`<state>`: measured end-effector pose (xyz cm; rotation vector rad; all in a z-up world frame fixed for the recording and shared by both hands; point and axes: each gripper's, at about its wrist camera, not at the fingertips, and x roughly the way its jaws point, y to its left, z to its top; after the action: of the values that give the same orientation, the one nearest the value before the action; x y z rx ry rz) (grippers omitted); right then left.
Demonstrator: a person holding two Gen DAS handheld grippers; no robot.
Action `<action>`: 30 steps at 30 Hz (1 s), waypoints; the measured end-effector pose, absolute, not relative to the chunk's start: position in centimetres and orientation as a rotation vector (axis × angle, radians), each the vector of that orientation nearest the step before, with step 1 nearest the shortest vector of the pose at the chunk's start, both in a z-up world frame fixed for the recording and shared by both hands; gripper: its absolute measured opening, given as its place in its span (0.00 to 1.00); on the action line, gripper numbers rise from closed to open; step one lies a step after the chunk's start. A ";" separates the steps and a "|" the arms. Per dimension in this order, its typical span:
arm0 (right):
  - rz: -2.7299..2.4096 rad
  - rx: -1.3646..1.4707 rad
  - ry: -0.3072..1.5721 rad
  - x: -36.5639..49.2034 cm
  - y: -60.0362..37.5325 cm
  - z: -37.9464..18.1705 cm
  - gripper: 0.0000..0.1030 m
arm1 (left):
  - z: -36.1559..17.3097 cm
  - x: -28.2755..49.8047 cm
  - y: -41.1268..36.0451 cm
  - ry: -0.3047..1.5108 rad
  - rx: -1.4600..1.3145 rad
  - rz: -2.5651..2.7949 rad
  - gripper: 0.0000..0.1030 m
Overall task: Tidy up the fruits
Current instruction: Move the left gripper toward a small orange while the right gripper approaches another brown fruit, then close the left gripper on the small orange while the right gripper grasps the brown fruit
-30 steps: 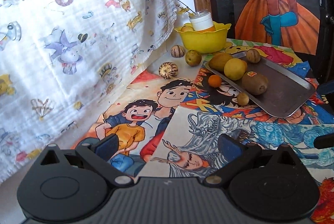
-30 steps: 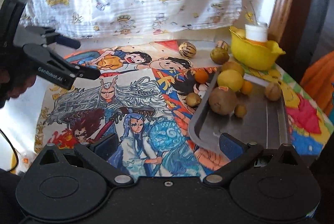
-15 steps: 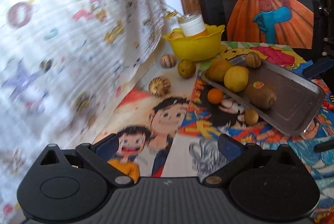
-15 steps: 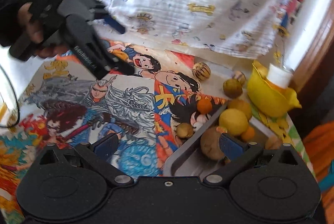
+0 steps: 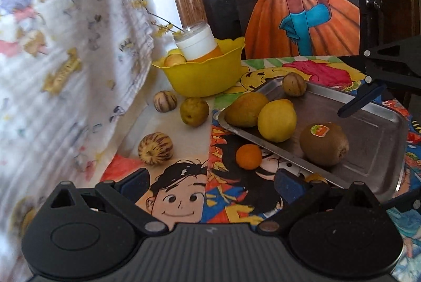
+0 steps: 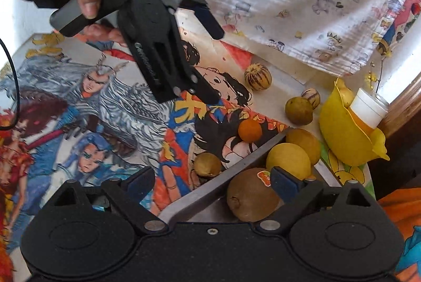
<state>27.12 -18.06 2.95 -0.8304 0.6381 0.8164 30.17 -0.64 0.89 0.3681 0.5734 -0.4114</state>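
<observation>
Kiwi lies on its side in the tray, long axis slanting across my right tongs, sticker end by the right-hand pad. Those tongs have just narrowed slightly yet gape, gripping nothing; my left tongs stand wide, empty, the small orange just ahead.

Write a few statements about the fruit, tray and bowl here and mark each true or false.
1. The kiwi with a sticker lies in the metal tray. True.
2. The small orange lies in the tray. False: it sits on the cloth beside the tray's edge.
3. A white-capped bottle stands in the yellow bowl. True.
4. The lemon is in the yellow bowl. False: it is in the tray, against a duller yellow-brown fruit.
5. The right claw grips the kiwi. False: its jaws stand open with nothing clamped; they have just been closing a little.
</observation>
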 end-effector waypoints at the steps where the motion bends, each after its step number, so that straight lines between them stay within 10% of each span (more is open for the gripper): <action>1: 0.815 -0.840 0.633 27.3 -18.0 2.8 0.88 | 0.7 30.6 -0.7 0.579 0.363 -0.412 1.00; 13: 0.827 -0.926 0.624 28.2 -16.5 0.7 0.59 | -1.6 34.0 -2.5 0.614 0.340 -0.440 0.98; 30: 0.842 -0.951 0.636 28.8 -15.6 -0.4 0.40 | -2.7 36.2 -3.6 0.667 0.311 -0.528 0.62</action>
<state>28.80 -15.63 -0.39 -0.9511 0.6361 0.8418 36.20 -3.57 -2.73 0.3109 0.6668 -0.5285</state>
